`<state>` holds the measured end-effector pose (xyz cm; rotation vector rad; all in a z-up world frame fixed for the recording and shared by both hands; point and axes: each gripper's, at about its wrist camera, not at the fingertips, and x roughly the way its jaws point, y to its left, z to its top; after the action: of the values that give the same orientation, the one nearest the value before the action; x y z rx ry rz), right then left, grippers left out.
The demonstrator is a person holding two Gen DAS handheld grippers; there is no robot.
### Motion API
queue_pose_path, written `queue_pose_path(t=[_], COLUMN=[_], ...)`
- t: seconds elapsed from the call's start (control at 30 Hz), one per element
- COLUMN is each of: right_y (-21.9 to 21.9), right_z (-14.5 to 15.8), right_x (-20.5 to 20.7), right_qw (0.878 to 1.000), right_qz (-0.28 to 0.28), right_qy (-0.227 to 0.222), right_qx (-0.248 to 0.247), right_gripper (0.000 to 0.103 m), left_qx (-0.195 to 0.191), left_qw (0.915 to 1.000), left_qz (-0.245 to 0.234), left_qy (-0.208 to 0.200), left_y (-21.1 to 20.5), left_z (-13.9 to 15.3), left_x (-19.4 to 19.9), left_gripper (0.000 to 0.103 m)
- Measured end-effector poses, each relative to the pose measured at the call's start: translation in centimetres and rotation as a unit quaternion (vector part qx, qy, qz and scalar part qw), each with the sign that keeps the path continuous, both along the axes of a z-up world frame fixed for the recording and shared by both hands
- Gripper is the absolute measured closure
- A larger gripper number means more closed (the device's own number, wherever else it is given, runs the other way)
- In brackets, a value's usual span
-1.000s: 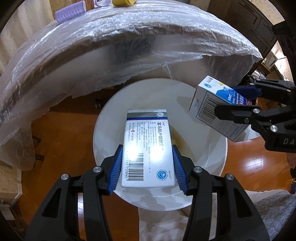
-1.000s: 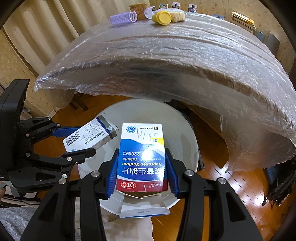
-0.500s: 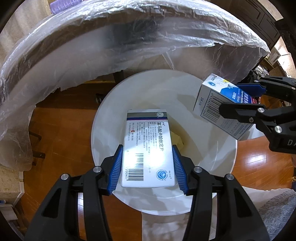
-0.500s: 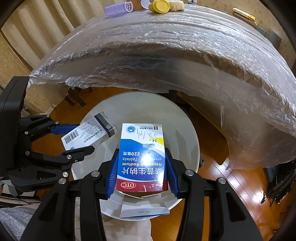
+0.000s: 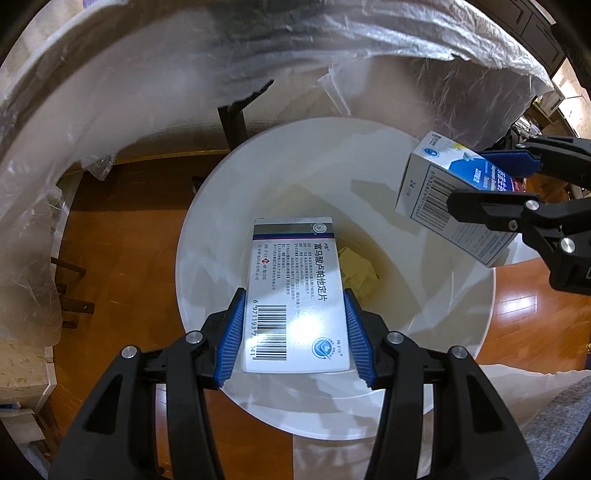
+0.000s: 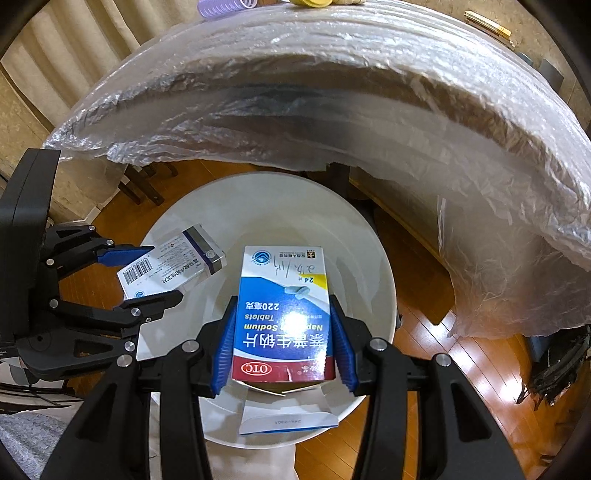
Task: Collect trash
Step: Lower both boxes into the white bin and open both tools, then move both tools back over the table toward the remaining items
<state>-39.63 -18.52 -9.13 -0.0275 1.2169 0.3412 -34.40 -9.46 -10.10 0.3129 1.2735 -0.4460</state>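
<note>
My left gripper (image 5: 293,306) is shut on a white medicine box with a barcode (image 5: 295,295) and holds it over the open mouth of a round white trash bin (image 5: 199,229). My right gripper (image 6: 282,314) is shut on a blue and white naproxen tablet box (image 6: 284,314), also over the bin (image 6: 373,258). Each gripper shows in the other's view: the right one with its box (image 5: 458,199) at the bin's right rim, the left one with its box (image 6: 173,266) at the bin's left rim. Yellow crumpled paper (image 5: 356,269) lies in the bin.
A table covered with clear plastic sheeting (image 6: 332,92) overhangs the bin's far side. A purple roller (image 6: 225,5) and a yellow lid (image 6: 310,2) lie on it. Wooden floor (image 5: 122,221) surrounds the bin. Dark table legs (image 5: 234,118) stand behind it.
Both grippers have moved forward and down toward the bin, which looks larger now. Both boxes stay gripped.
</note>
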Motion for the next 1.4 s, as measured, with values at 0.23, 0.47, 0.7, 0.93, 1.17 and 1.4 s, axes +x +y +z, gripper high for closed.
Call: queue_pose_path(t=[0.23,0.47,0.7,0.93,1.17,1.4], right_y=[0.5,-0.4,-2.3,-3.5,-1.4,1.0], right_z=[-0.5,1.4,7.7,17.7,17.1,13.7], right_x=[0.2,-0.8,-2.9,-2.8,6.4,14.3], right_qw=[1.0,0.999,0.994,0.961,0.968,0.98], right_qz=[0.0,-0.014,-0.026,-0.016,0.004,0.025], right_qy=[0.01,-0.037,-0.102,-0.277,-0.25,-0.197], right_qx=[-0.002,-0.001,0.009,-0.001,-0.009,-0.033], right_gripper=[0.058,0.024,0.024,0.004,0.004,0.004], left_qx=[0.006,-0.016,-0.055,-0.101,-0.061,-0.057], left_qw=[1.0,0.9987,0.995,0.9468,0.9588,0.9705], left_qz=[-0.003,0.004,0.008,0.025,0.092,0.117], left_qy=[0.005,-0.049,-0.083,-0.305,-0.262,-0.203], left_y=[0.0,0.1,1.3,3.6,4.4,5.5], left_z=[-0.7,1.0,6.5,20.0,19.8,16.5], left_x=[0.5,0.1,-1.5,-1.3,9.3,17.7], left_gripper=[0.051,0.024,0.024,0.001,0.001,0.001])
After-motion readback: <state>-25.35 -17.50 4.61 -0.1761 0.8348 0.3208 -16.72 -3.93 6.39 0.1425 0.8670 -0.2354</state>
